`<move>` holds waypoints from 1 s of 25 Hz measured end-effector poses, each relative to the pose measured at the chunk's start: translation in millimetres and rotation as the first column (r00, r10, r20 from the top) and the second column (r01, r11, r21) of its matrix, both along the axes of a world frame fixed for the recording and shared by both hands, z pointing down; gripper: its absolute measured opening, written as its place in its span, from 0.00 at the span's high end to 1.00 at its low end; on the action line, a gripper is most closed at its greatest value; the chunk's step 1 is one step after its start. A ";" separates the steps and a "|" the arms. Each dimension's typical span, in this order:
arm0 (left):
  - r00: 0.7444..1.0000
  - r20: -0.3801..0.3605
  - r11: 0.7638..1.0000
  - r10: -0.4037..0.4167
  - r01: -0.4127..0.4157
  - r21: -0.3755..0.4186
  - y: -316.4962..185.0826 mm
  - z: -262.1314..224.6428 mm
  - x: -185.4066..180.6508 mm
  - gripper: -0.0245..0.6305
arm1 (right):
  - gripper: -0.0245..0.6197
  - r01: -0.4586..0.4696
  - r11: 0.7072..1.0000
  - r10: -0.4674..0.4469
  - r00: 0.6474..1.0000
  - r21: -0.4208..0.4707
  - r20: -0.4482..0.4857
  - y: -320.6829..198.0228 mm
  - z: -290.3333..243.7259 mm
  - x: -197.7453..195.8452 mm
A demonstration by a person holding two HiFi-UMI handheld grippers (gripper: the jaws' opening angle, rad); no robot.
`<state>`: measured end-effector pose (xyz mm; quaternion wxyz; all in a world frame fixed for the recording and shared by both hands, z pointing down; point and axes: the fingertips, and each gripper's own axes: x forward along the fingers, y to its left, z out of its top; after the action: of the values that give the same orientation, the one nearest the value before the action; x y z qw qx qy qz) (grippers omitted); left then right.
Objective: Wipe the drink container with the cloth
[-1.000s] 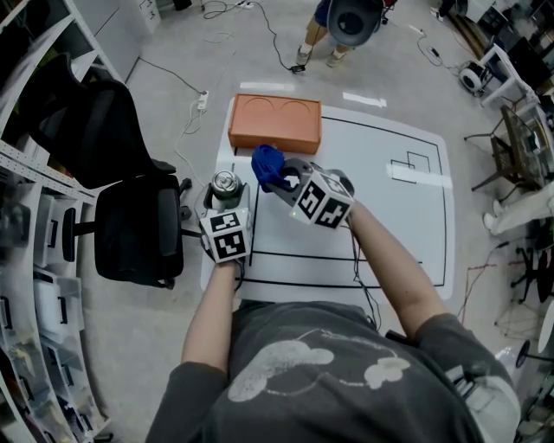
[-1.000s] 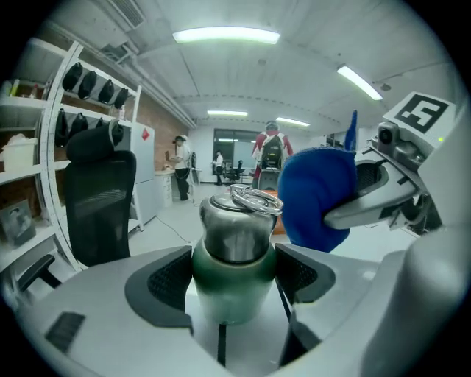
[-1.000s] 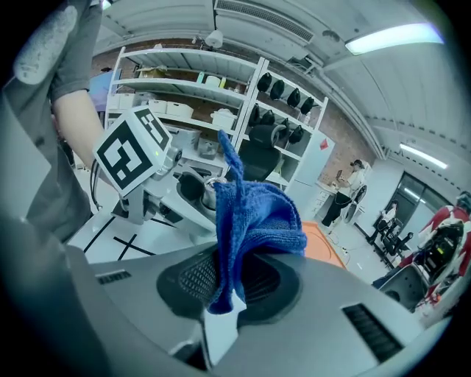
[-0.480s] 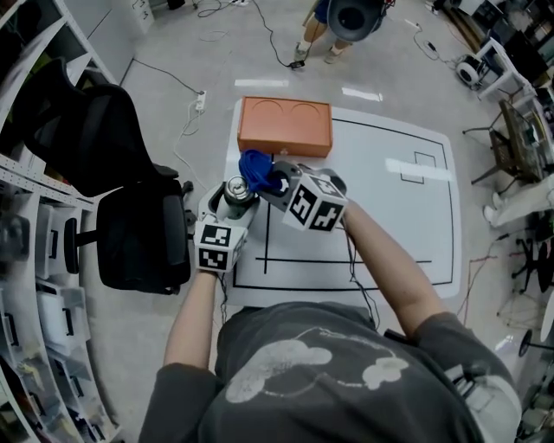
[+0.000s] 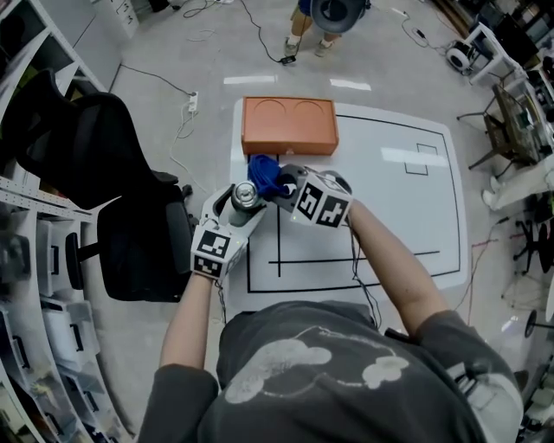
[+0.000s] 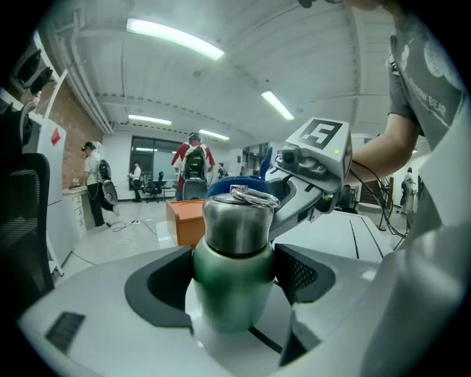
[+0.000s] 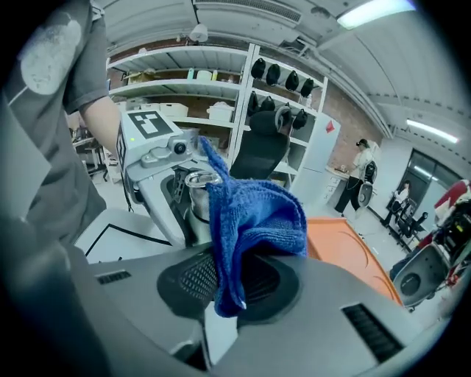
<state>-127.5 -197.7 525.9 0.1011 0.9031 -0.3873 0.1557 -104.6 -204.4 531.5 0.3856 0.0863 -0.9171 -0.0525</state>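
Note:
A green drink bottle with a steel cap [image 6: 234,272] sits between the pads of my left gripper [image 6: 234,291], which is shut on its body. In the head view the bottle [image 5: 245,195] leans up and to the right above the table's left edge, in the left gripper [image 5: 235,212]. My right gripper [image 7: 232,283] is shut on a folded blue cloth [image 7: 254,221] that stands up from its jaws. The cloth [image 5: 263,176] hangs right at the bottle's cap [image 7: 197,193]. I cannot tell whether they touch.
An orange box [image 5: 288,125] lies at the far edge of the white table [image 5: 389,208], which is marked with black lines. A black office chair [image 5: 130,234] and shelving stand to the left. A person [image 5: 333,17] stands beyond the table.
The left gripper has rolled and tipped the bottle toward the right gripper. The right gripper has carried the cloth left and down until it sits at the bottle's cap.

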 end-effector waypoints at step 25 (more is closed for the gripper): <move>0.992 -0.046 0.993 0.118 -0.118 0.002 4.6 3.7 0.2 0.43 | 0.90 -0.015 1.000 0.018 0.992 0.023 -0.121 4.9 35.6 9.1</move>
<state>-127.3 -193.1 529.6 0.1008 0.9277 -0.3307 0.1405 -95.4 -199.5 567.0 0.4402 0.0945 -0.8906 -0.0644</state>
